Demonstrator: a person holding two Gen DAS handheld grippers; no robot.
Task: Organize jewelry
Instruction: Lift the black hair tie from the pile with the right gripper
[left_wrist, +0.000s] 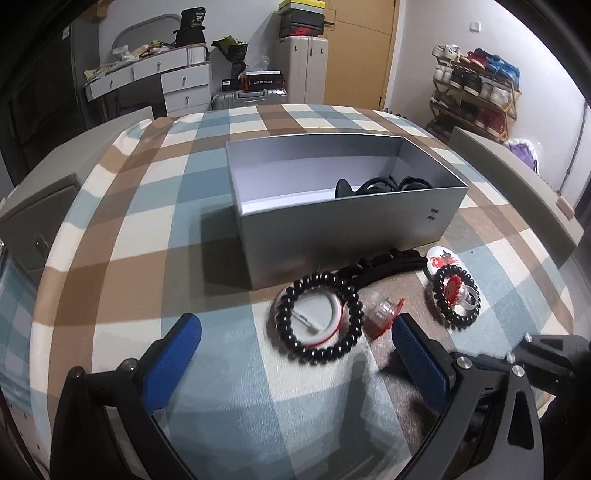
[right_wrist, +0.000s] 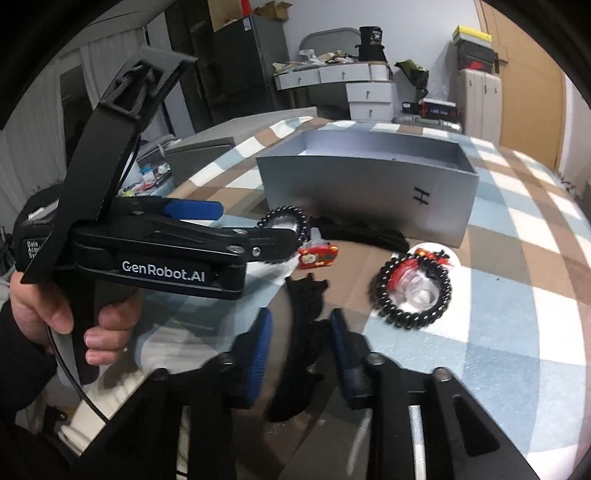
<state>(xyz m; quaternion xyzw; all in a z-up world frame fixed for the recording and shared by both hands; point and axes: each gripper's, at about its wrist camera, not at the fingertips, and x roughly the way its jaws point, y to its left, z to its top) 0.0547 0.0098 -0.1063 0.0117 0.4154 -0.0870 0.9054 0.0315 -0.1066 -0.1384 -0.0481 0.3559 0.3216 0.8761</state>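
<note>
Black cord piece (right_wrist: 301, 332) sits between the right tongs (right_wrist: 299, 350), centre-bottom of the right wrist view. Long axis runs up-down in frame, along the fingers. The blue pads (right_wrist: 258, 354) flank it with a gap on each side, so the tongs look part-closed but not clamped. Blur hides whether it is lifted or lying on the surface (right_wrist: 517, 295).

Left tongs (left_wrist: 295, 347) are wide apart and empty, lower centre of the left wrist view. The large bead bracelet (left_wrist: 314, 317) lies just ahead between the fingers, ringed around a white round lid (left_wrist: 317, 314). My guess is that's the left's next pick; the left hand is nearer to it.

Other items:
- small red clear-plastic piece (left_wrist: 384, 314), just right of that bracelet
- black cord bundle (left_wrist: 388, 264), against the box front
- smaller bead bracelet (left_wrist: 452, 299), lower right, over a clear ring and a round badge (left_wrist: 443, 258) with red print, unreadable

Grey box (left_wrist: 332, 236) is mid-frame, open, with dark items in its right end. For the right tongs it lies up and ahead.

Writing:
- "H" mark on the box wall
- "GenRobot.AI" on the left gripper body
- partial "Data Acqu..." at left edge of the right wrist view
</note>
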